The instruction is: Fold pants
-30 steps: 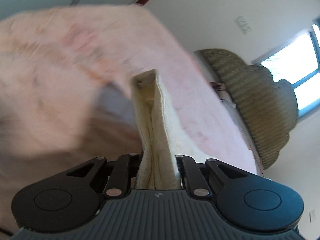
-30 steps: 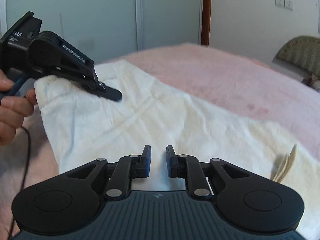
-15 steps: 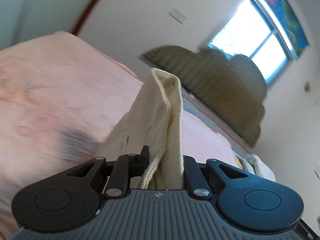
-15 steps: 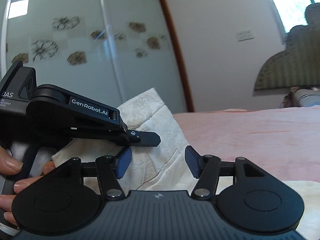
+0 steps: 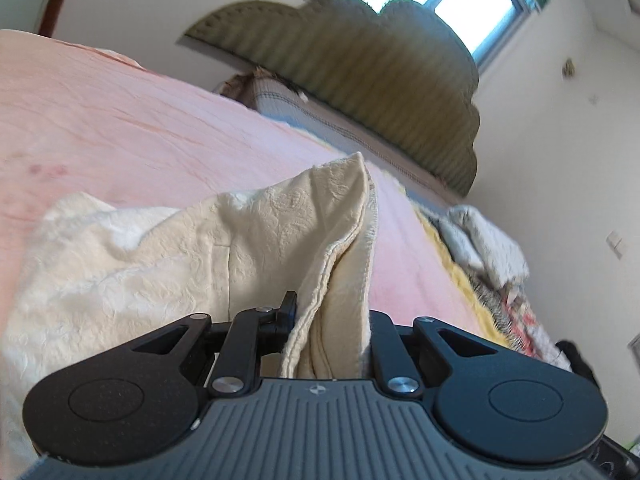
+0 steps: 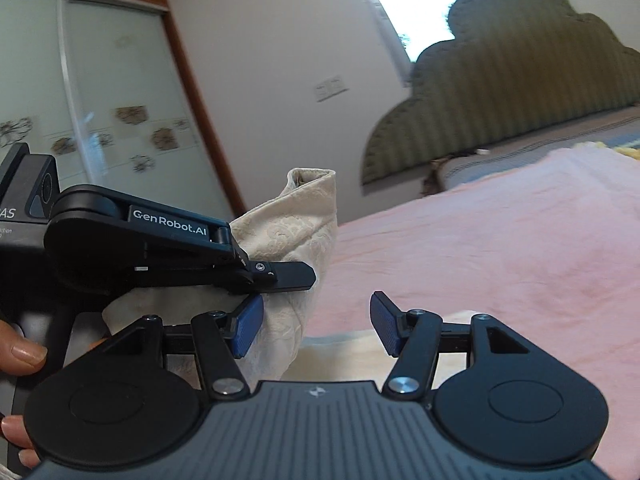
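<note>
Jaws first: the left gripper (image 5: 332, 320) is pinching a bunched edge of the pants (image 5: 168, 264), lifting it above the pink bedspread (image 5: 140, 120); the right gripper (image 6: 316, 328) is gaping wide beside that raised fabric, gripping nothing. The fold looks barely underway, with the cloth mostly crumpled and flattening yet to come. The pants are showing cream, embossed, softly quilted cloth with a stitched hem.

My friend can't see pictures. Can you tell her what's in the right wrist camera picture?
The left gripper pinches a bunched-up fold of cream, patterned fabric pants and holds it above a pink bedspread. In front, the right gripper is open, its blue-padded fingers empty. Behind stand an olive scalloped headboard and a mirrored wardrobe door.
</note>
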Available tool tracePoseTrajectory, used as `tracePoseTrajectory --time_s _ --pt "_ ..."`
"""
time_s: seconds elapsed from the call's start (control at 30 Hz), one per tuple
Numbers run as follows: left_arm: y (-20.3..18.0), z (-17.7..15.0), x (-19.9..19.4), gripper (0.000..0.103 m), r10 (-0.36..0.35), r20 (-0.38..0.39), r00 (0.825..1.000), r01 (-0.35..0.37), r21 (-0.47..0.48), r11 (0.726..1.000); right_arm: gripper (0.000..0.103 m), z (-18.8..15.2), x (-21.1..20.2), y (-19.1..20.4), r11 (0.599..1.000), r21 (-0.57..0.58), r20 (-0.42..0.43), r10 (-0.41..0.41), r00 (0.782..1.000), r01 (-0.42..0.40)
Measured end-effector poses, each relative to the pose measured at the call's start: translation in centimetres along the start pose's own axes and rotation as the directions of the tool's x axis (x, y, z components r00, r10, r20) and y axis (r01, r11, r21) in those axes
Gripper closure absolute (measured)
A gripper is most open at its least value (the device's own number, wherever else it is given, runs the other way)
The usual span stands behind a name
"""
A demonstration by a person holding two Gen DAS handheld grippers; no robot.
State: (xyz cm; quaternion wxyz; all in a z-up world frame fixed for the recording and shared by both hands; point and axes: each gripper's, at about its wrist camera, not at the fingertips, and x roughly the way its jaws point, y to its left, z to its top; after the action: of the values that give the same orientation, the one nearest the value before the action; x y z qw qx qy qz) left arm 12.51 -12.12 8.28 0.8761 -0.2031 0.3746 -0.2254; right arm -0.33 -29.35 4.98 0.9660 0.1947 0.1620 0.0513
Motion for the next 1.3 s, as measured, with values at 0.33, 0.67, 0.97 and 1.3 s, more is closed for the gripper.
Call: tracePoseTrajectory --time_s 0.33,0.67,0.97,1.3 --pt "-1.8 -3.4 7.0 0.072 0.034 -0.157 0.987 -0.022 0.079 0.997 0.044 -1.6 0.3 -5.2 0.984 0.112 -0.082 -0.128 0.988 0.137" --pt "-0.6 -2.9 5.9 0.058 -0.061 -0.181 0.982 0.067 0.026 0.997 0.044 -2.3 -1.8 -8.4 0.933 0.092 -0.098 -0.338 0.936 0.347" --pt "-2.3 -1.6 4.4 0.020 -0.148 -0.102 0.984 0.161 0.125 0.979 0.042 0.0 -2.6 -6.5 0.917 0.009 0.044 -0.398 0.916 0.398" --pt "8.4 3.3 1.6 0.019 0.110 -0.033 0.993 -0.111 -0.030 0.993 0.042 0.7 2.2 -3.0 0.958 -0.239 -0.121 -0.193 0.974 0.160"
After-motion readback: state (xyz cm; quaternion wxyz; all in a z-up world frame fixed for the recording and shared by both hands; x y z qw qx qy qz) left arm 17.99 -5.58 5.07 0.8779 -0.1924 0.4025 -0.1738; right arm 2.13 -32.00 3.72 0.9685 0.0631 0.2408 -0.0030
